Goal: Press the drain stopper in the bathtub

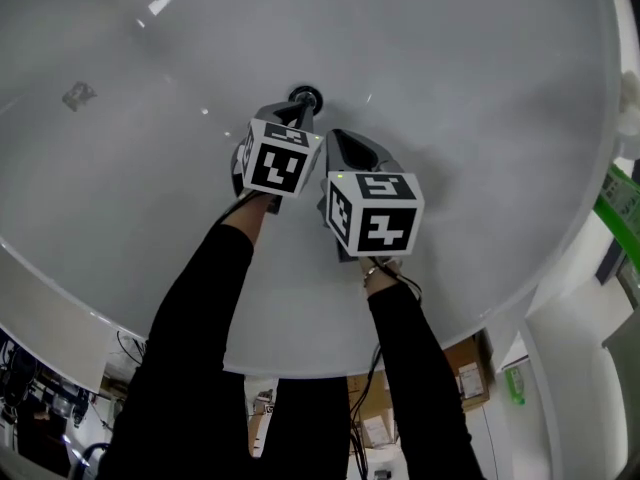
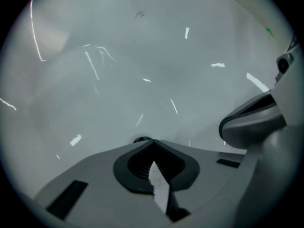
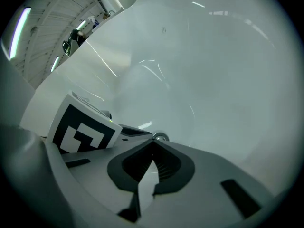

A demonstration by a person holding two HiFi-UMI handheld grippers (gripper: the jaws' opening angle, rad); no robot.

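Note:
The round chrome drain stopper (image 1: 305, 98) sits in the floor of the white bathtub (image 1: 480, 88). My left gripper (image 1: 298, 115) is shut with nothing between its jaws, and its tips lie right at the stopper's near edge. In the left gripper view the stopper (image 2: 141, 139) just peeks out over the closed tips of the left gripper (image 2: 152, 142). My right gripper (image 1: 345, 140) is shut and empty too, hovering a little to the right of the stopper and short of it. In the right gripper view the stopper (image 3: 160, 137) shows just past the right gripper (image 3: 153, 141).
The tub's curved rim (image 1: 560, 258) runs round the near and right sides. A small grey mark (image 1: 78, 94) shows on the far left wall. Cardboard boxes (image 1: 470, 368) stand on the floor outside. The left gripper's marker cube (image 3: 83, 129) sits close beside the right gripper.

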